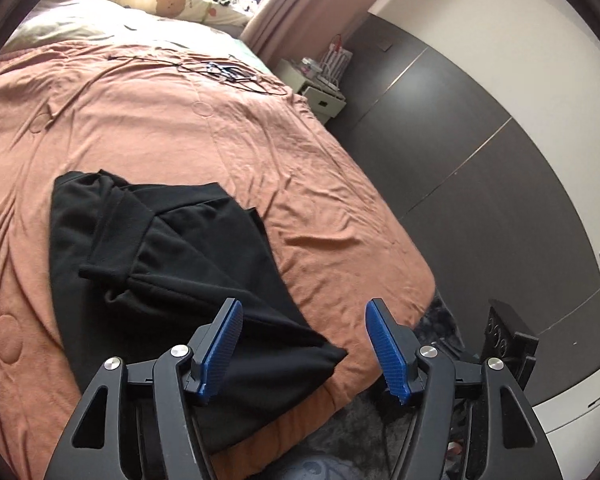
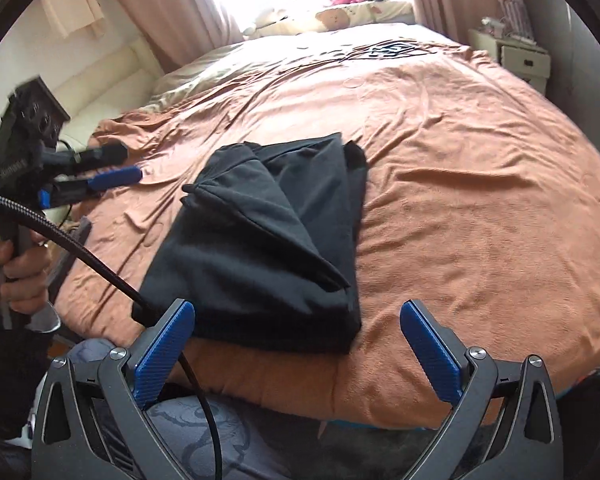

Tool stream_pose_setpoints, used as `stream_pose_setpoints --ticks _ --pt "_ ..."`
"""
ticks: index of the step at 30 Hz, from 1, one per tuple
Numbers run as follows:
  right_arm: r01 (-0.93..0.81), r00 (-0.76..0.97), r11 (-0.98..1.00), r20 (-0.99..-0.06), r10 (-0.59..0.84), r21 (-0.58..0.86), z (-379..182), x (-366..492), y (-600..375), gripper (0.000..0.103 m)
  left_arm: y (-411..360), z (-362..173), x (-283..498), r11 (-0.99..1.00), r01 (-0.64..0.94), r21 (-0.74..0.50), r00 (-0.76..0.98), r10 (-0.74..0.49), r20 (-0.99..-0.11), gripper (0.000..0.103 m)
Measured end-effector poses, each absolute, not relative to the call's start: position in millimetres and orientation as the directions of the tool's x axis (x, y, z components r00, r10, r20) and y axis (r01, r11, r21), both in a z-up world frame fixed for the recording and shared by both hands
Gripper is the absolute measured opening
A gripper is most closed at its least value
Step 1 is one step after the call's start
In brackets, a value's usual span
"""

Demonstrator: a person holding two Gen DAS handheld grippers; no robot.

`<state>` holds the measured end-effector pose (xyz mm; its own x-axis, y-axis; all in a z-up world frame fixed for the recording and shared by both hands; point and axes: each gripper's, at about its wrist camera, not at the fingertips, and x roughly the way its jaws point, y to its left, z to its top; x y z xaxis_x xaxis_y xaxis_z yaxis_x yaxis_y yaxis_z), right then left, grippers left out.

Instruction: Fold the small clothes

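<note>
A black garment (image 1: pixel 172 264) lies folded into a rough rectangle on the orange bedspread (image 1: pixel 260 152), near the bed's front edge. It also shows in the right wrist view (image 2: pixel 268 240), with a sleeve or flap folded diagonally across its top. My left gripper (image 1: pixel 304 312) is open and empty, hovering just above the garment's near corner. My right gripper (image 2: pixel 298 312) is open and empty, just in front of the garment's near edge. The left gripper (image 2: pixel 116 168) also shows at the left of the right wrist view, held in a hand.
Tangled cables and small devices (image 1: pixel 228 72) lie farther up the bed. Pillows and soft toys (image 1: pixel 172 0) are at the head. A white bedside cabinet (image 1: pixel 320 92) stands by the dark wardrobe (image 1: pixel 460 168). A black cable (image 2: pixel 100 268) runs by the bed's front edge.
</note>
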<state>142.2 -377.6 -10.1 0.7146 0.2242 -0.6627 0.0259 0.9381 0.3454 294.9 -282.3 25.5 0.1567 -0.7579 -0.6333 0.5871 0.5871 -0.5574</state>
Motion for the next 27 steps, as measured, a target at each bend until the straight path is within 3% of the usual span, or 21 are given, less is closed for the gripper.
stream_pose_setpoints --ticks 8,10,12,16,18,20,24,27 --pt "0.03 0.645 0.943 -0.727 0.234 0.33 -29 180 -385 0.093 -243 -24 310 0.746 0.521 -0.415 0.195 -0.577 -0.793 0.066" --pt "0.038 0.627 0.935 -0.737 0.252 0.352 -36 188 -388 0.084 -234 -38 313 0.778 0.499 -0.382 0.192 -0.529 -0.826 0.066" --pt "0.061 0.604 0.93 -0.756 0.254 0.361 -44 196 -391 0.067 -225 -50 315 0.797 0.477 -0.371 0.181 -0.502 -0.846 0.066" --pt "0.096 0.575 0.921 -0.776 0.258 0.378 -61 203 -394 0.053 -211 -72 318 0.833 0.442 -0.333 0.166 -0.441 -0.882 0.066" --pt "0.103 0.559 0.916 -0.784 0.269 0.388 -68 203 -393 0.034 -208 -85 319 0.842 0.428 -0.329 0.142 -0.422 -0.895 0.066" --pt "0.103 0.553 0.911 -0.784 0.282 0.4 -74 200 -390 0.027 -207 -96 319 0.851 0.422 -0.313 0.122 -0.395 -0.91 0.065" --pt "0.108 0.563 0.911 -0.779 0.275 0.399 -75 195 -385 0.018 -207 -116 315 0.844 0.42 -0.334 0.072 -0.397 -0.915 0.047" --pt "0.11 0.569 0.91 -0.776 0.271 0.399 -72 190 -382 0.014 -210 -121 312 0.841 0.439 -0.316 0.07 -0.383 -0.921 0.042"
